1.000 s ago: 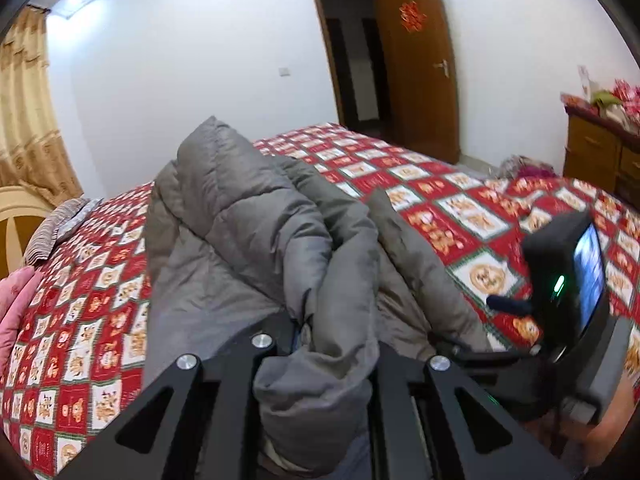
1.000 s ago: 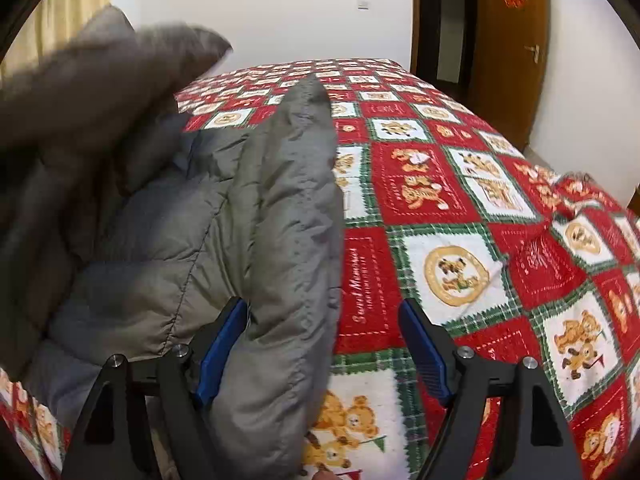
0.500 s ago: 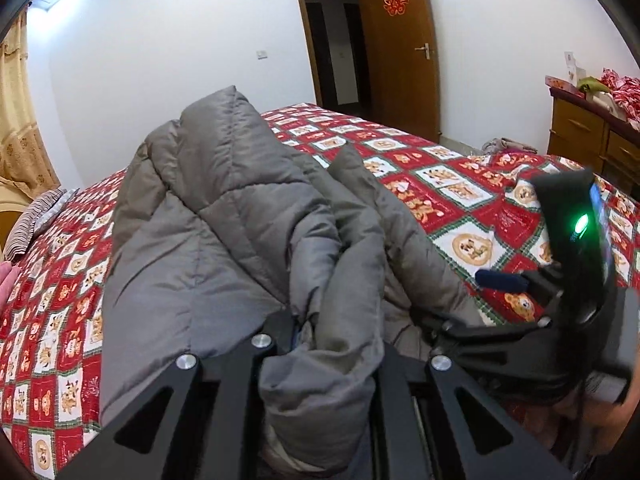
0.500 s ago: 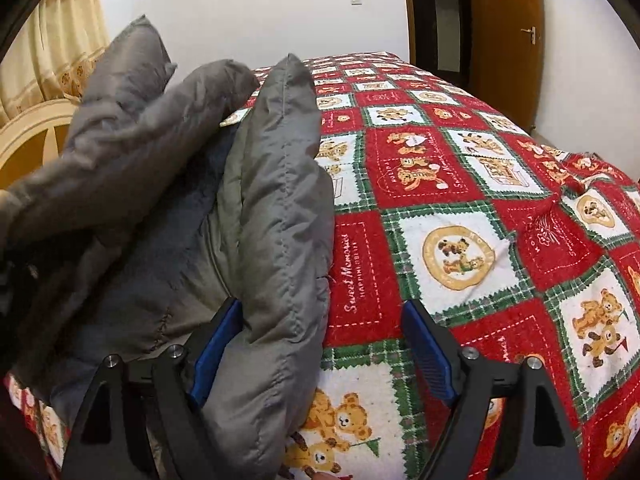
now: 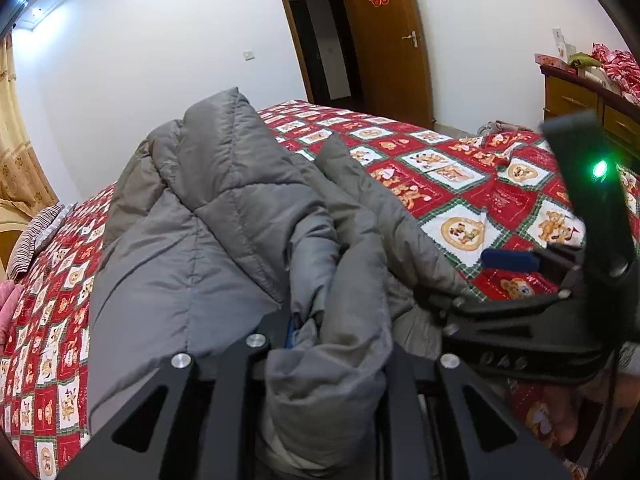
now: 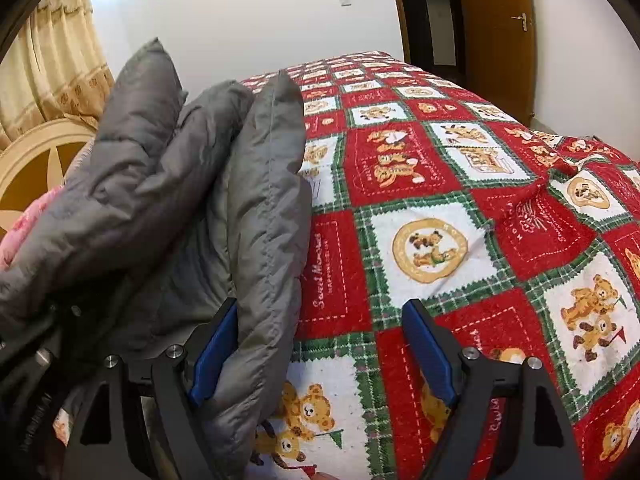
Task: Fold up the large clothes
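Note:
A grey padded jacket [image 5: 224,208] lies heaped on the red patchwork bedspread [image 5: 440,184]. My left gripper [image 5: 340,332] has a thick bunch of the jacket between its fingers; the jaws are opening and the cloth still fills the gap. The fingertips are hidden under it. In the right wrist view the jacket [image 6: 264,220] has a long quilted edge running down to my right gripper [image 6: 320,344]. That gripper stands open: the edge rests against the left blue pad [image 6: 214,344], and the right pad is apart over the bedspread [image 6: 440,160]. The left wrist view shows the right gripper [image 5: 520,280] just right of the heap.
A brown door [image 5: 384,40] stands ajar behind the bed. A wooden dresser [image 5: 580,96] with red packets is at the right. Curtain [image 6: 52,60], cream headboard [image 6: 36,160], pink cloth [image 6: 24,232] and striped cloth [image 5: 36,236] lie to the left.
My left gripper has sunk and moved forward with the jacket bunch, and the heap now sits lower and nearer. The right gripper has edged along the jacket's edge and stays open.

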